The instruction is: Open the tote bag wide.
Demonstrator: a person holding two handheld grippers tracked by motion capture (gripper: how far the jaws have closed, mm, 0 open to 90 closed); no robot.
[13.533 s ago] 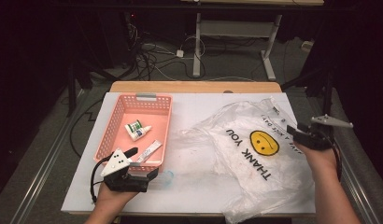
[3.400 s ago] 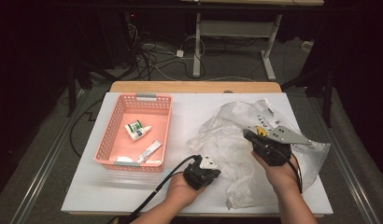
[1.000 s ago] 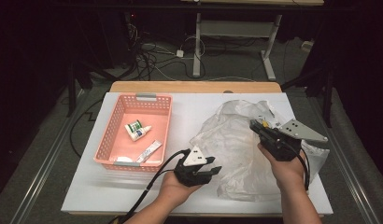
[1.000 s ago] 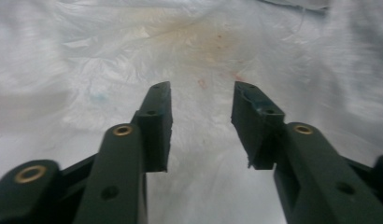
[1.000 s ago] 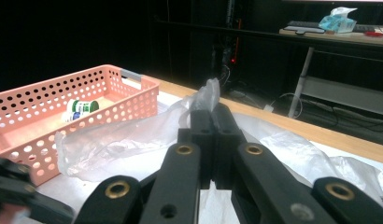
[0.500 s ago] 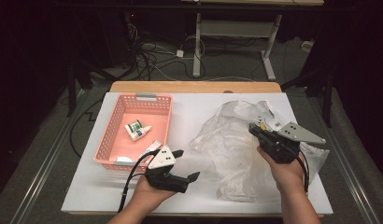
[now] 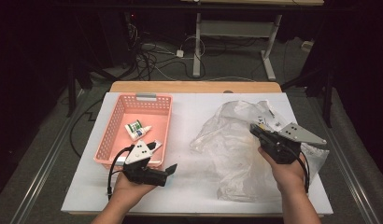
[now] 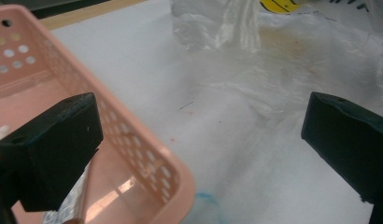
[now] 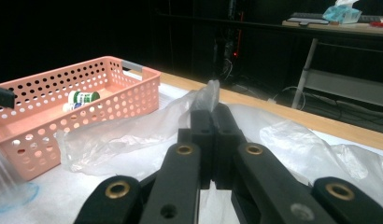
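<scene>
1. Two tools were in play: the right tool (image 7: 256, 132) had its jaws fully closed on a fold of the clear plastic bag (image 7: 236, 154), lifting it off the counter (image 7: 194, 107).
2. Left tool (image 7: 171, 169) had just been opening and stood wide with nothing between its jaws, just beside the near corner of the pink basket (image 7: 110, 140).
3. Basket held a small white bottle (image 7: 136, 129) and a flat packet (image 8: 73, 198).
4. Risk, as judged: the thin film could slip from the pinch and let the bag mouth collapse.
5. Risk: the open left jaw could catch the basket rim and shove the basket.
</scene>
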